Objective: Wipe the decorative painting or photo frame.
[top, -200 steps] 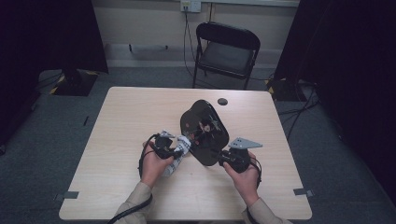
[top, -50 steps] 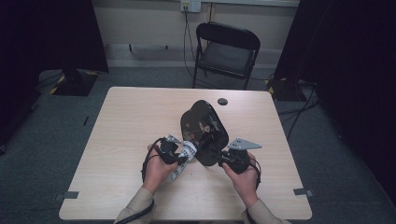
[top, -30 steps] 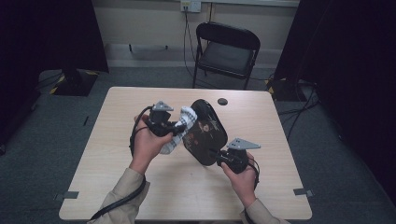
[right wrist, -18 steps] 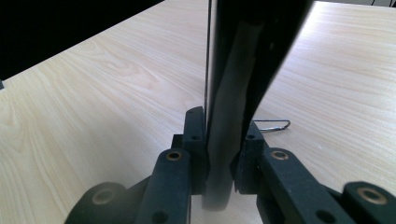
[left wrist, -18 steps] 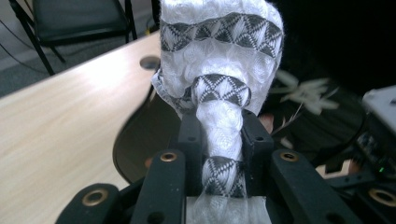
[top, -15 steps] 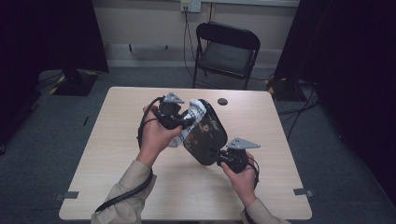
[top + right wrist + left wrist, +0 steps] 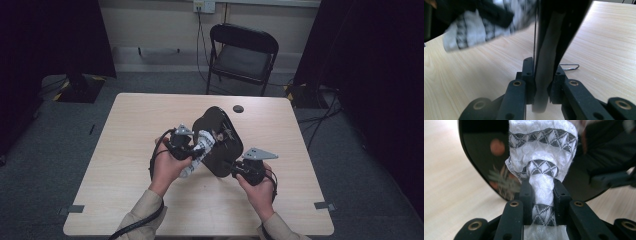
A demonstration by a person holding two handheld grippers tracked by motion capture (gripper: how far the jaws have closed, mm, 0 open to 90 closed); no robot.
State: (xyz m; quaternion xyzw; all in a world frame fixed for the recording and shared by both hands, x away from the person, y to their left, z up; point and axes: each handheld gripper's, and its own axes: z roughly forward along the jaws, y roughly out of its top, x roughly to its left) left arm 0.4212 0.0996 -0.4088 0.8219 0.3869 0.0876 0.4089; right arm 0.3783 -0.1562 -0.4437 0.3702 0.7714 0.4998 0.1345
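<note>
A light wooden table (image 7: 150, 125) stands on grey carpet (image 7: 60, 145). Beyond the table, a black folding chair (image 7: 242, 52) faces it, with a pale wall (image 7: 155, 25) and dark curtains (image 7: 50, 35) behind.

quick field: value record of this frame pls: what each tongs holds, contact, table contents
left tongs: shut on white cloth with grey patterned bands
right tongs: shut on lower edge of black tray
tray pose: held up on edge, glossy face with a floral design toward the cloth
contact: cloth pressed on tray face
table: light wood, small dark round object near far edge
</note>
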